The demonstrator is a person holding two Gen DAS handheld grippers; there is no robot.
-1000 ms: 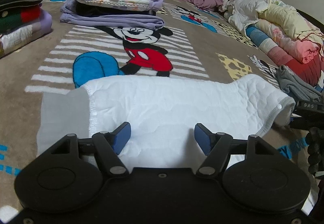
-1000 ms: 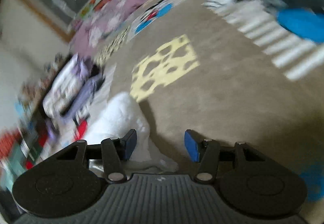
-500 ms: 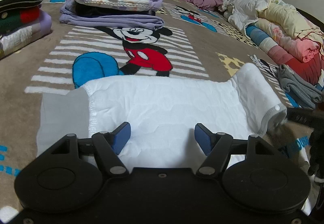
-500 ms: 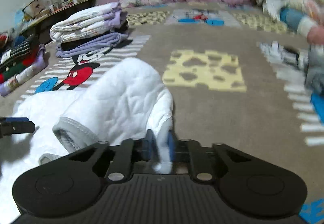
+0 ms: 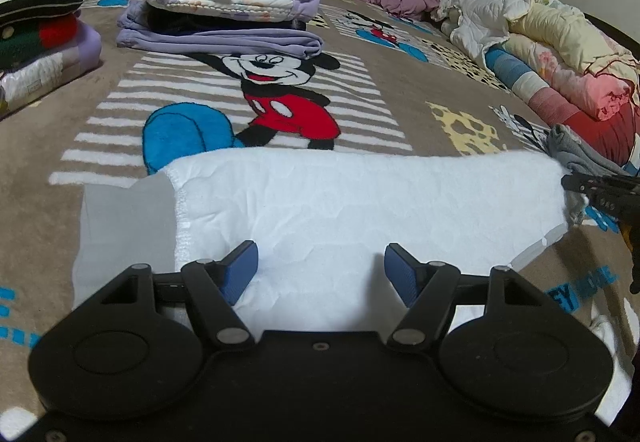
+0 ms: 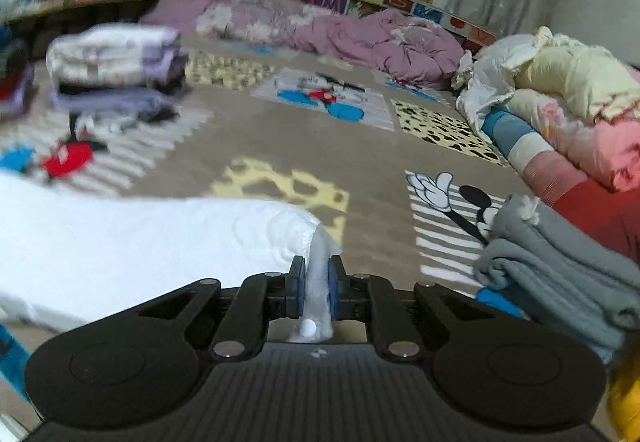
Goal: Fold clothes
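So your right gripper (image 6: 314, 292) pinches the white quilted garment's (image 5: 360, 202) corner, your left gripper (image 5: 320, 274) gapes idle above it, and most folding remains.

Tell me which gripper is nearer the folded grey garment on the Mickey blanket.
Right. The right gripper, shut on the white garment, sits just left of the grey garment. The left gripper hovers open over the white garment's near edge, with the grey garment far off at its right.
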